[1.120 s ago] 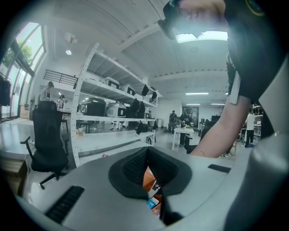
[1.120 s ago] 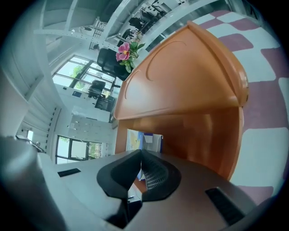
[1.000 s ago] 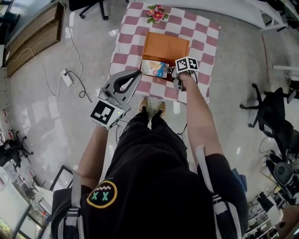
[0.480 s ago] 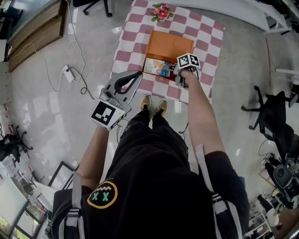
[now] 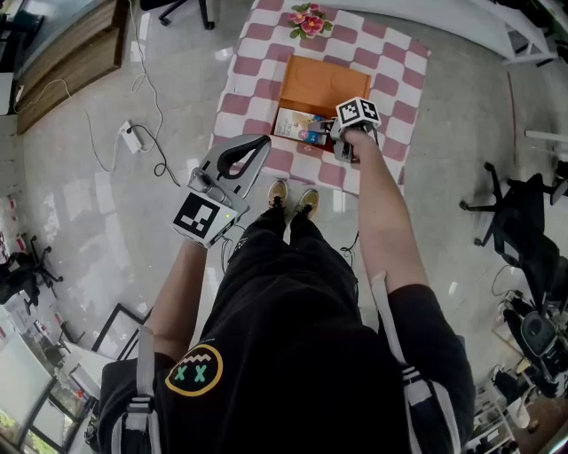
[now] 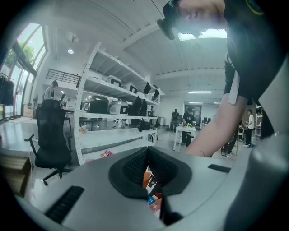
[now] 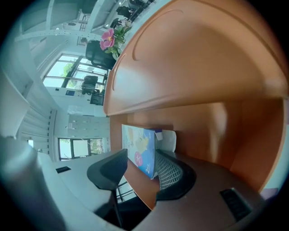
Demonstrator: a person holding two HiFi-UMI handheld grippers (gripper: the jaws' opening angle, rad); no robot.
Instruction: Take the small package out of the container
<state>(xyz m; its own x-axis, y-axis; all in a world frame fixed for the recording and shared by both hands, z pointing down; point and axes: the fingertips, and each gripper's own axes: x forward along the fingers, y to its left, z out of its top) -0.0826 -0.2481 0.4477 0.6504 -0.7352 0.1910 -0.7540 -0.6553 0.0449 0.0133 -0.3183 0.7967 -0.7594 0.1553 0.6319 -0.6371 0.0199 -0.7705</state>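
Note:
An orange container [image 5: 321,85] lies on the checkered table [image 5: 257,62]. The small blue-and-yellow package [image 5: 297,125] stands at the container's near left edge. My right gripper [image 5: 343,142] is at the container's near right side, under its marker cube. In the right gripper view the package [image 7: 137,149] stands between the jaws of the right gripper [image 7: 141,159] with the orange wall [image 7: 189,122] behind it. The jaws are opening; a gap shows at the left pad, and the package leans by the right pad. My left gripper [image 5: 263,140] hangs shut and empty over the floor, left of the table.
A pink flower bunch [image 5: 311,19] sits at the table's far edge. The person's feet [image 5: 289,197] stand at the near edge. A power strip and cable [image 5: 131,140] lie on the floor at left, and an office chair [image 5: 515,213] stands at right.
The head view has shifted a little. The right gripper stays at the container's near right beside the package. The left gripper has not moved.

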